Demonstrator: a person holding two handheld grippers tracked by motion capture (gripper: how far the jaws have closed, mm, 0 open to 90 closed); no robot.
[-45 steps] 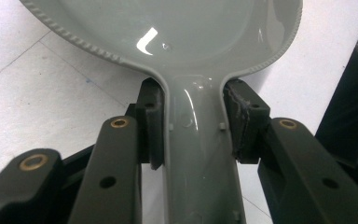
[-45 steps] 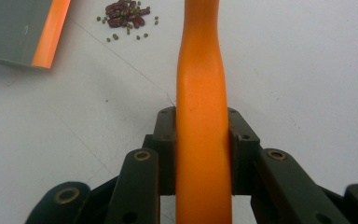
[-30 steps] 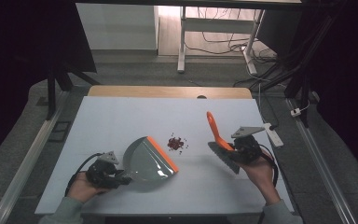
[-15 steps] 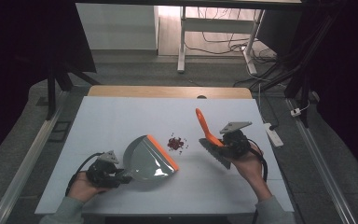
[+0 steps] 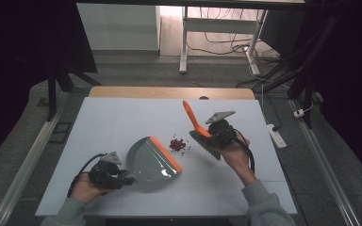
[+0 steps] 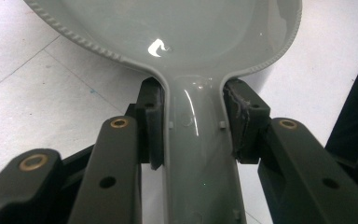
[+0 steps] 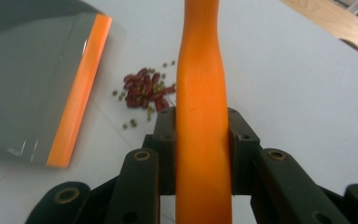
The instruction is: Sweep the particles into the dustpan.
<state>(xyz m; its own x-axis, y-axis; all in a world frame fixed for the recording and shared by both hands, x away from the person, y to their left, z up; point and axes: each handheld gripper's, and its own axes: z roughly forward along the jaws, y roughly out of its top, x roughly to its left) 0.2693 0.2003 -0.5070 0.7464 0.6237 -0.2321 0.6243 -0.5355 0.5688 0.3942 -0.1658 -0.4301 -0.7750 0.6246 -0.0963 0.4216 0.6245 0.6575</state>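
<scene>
Right hand-held gripper [image 5: 207,135] clamps the orange brush [image 5: 191,117] at the beans' [image 5: 179,144] three o'clock; left hand-held gripper [image 5: 122,176] grips the dustpan [image 5: 148,160] at their eight o'clock.

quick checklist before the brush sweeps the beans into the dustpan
1. Left claw grip on the dustpan handle: ok, pads press both sides of the handle.
2. Right claw grip on the brush handle: ok, clamped on the orange handle.
3. Dustpan's orange lip facing the beans: ok, the lip lies just beside the pile.
4. Brush on the far side of the beans from the dustpan: ok, the pile lies between them.
5. Lip flat on the table: cannot tell.
6. Beans gathered: not ok, a few small green ones lie scattered around the red pile.
</scene>
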